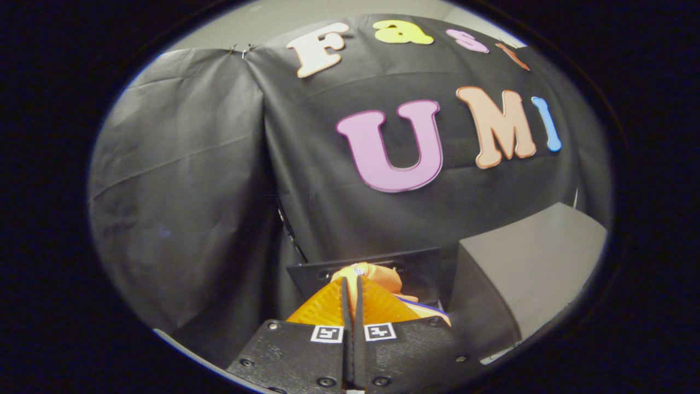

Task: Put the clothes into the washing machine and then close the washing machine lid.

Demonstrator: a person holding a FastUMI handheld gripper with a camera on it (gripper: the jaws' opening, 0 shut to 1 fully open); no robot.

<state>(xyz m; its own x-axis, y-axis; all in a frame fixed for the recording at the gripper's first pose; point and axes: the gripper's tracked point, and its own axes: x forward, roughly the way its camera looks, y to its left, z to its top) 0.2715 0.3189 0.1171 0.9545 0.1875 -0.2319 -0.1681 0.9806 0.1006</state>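
on the left, the black cloth wall (pixel 180 180) of the booth hangs in loose folds. at the centre bottom, the gripper (pixel 353 284) points forward, its two fingers pressed almost together with only a thin slit between them. an orange garment (pixel 383 282) is bunched at the fingertips and spills to their right; the fingers appear clamped on a fold of it, lifting it off any surface. behind it sits a dark flat panel (pixel 415 265), possibly part of the machine. to the right stands a grey box-like body (pixel 536 262), likely the washing machine, near the garment but apart from it. the cloth looks light, soft and floppy; it would droop and trail, so a pinch on a thick bunched fold holds best.
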